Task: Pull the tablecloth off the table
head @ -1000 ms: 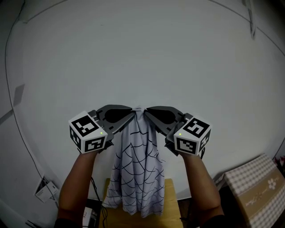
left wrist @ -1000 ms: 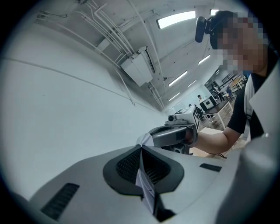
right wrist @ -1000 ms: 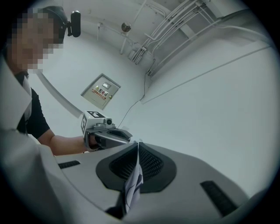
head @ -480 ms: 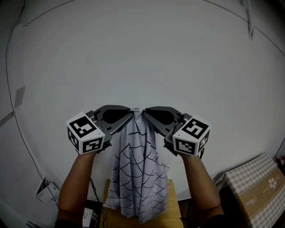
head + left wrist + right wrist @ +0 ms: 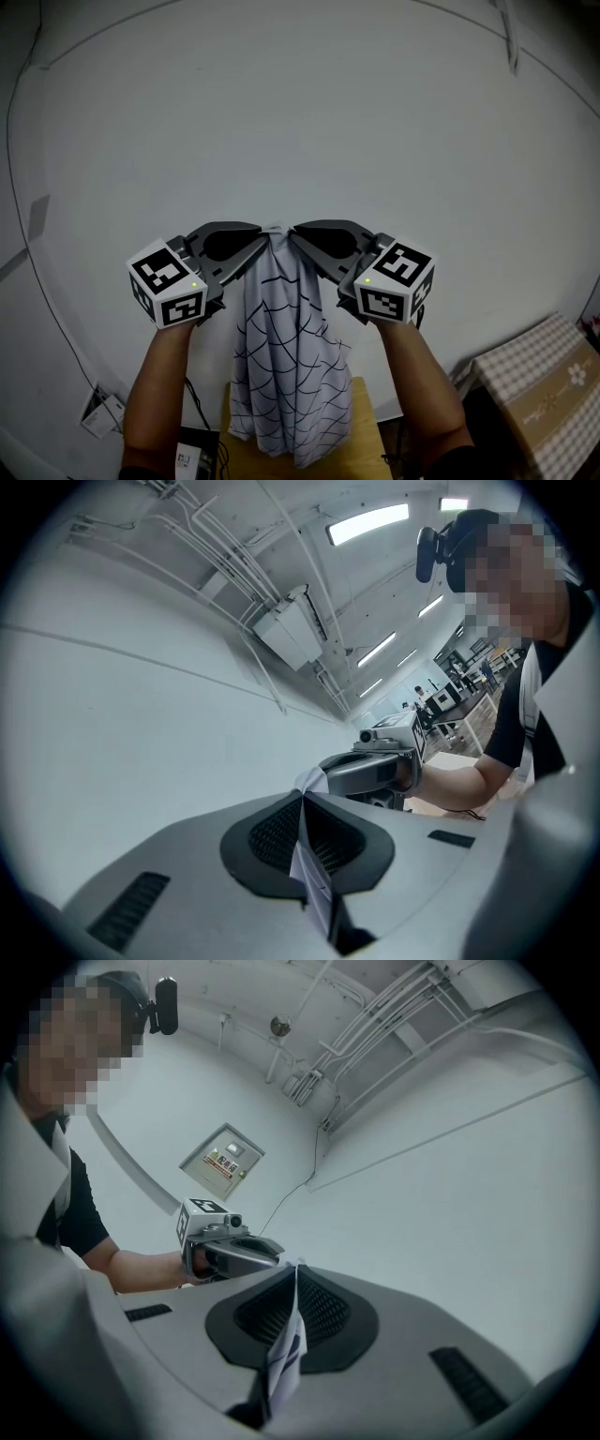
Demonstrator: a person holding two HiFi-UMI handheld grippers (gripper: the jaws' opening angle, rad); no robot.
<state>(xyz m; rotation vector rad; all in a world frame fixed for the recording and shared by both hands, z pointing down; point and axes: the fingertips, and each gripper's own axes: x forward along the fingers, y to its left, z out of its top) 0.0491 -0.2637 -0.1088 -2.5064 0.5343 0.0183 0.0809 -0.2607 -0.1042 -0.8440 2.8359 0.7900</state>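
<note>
A white tablecloth with thin dark web-like lines hangs in the air in front of a pale wall, bunched into a long drape. Its top edge is pinched by both grippers, which meet tip to tip. My left gripper is shut on the cloth's upper left part, and my right gripper is shut on the upper right. In the left gripper view a strip of tablecloth runs between the closed jaws, with the right gripper just beyond. In the right gripper view the tablecloth is clamped likewise. The cloth's lower end hangs over a wooden table.
A cardboard box with a checked cloth stands at the lower right. Cables and a small wall socket are at the lower left, and a dark device sits beside the table. The pale wall fills the view ahead.
Both grippers have shifted slightly left and down with the cloth still clamped. The hanging cloth has swung and bunched a little more to the right at its lower end.
</note>
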